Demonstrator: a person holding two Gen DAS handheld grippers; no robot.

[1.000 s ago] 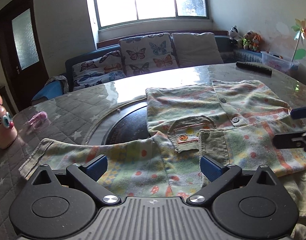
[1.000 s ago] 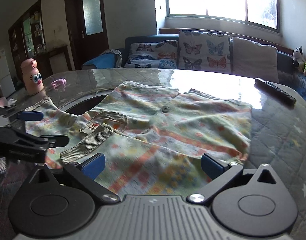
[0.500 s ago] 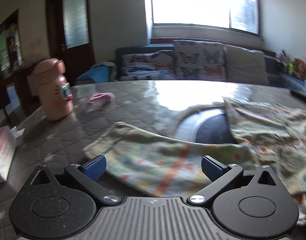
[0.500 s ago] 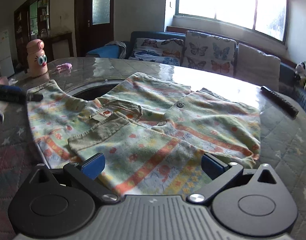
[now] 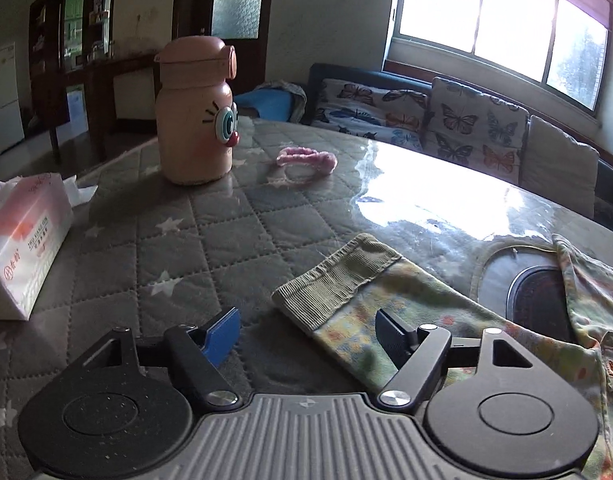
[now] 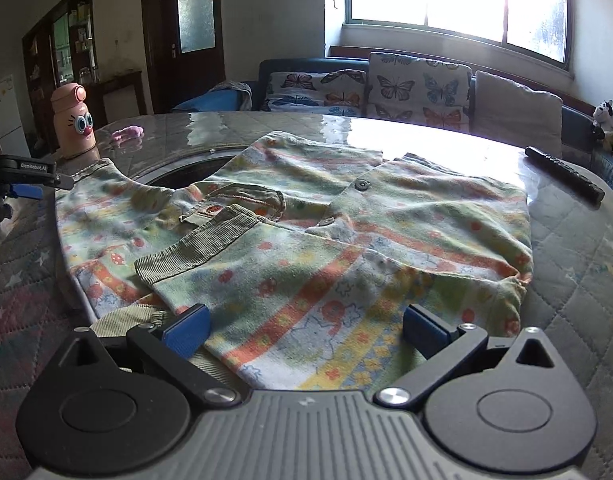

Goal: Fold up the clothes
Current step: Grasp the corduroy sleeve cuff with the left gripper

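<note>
A child's pastel patterned shirt (image 6: 346, 232) with corduroy trim lies on the quilted table, one sleeve folded across its front. Its other sleeve (image 5: 406, 300) stretches out flat to the left, ending in a corduroy cuff (image 5: 334, 276). My left gripper (image 5: 306, 338) is low at that cuff with its jaws closing. The cuff's near corner lies between the fingers, the right finger rests over the cloth, and the pads do not press on it. It also shows as my left gripper (image 6: 22, 180) at the far left. My right gripper (image 6: 306, 330) stands open over the shirt's near hem, holding nothing.
A pink cartoon-face bottle (image 5: 194, 116), a pink hair band (image 5: 306, 160) and a tissue pack (image 5: 22, 236) sit left of the sleeve. A dark round inset (image 5: 538, 300) lies in the table's middle. A black remote (image 6: 562, 174) lies far right; a sofa (image 6: 406, 88) stands behind.
My left gripper has swung left from the shirt's body to the outstretched sleeve's cuff, rolled, and narrowed its jaws. The right gripper has stayed put.
</note>
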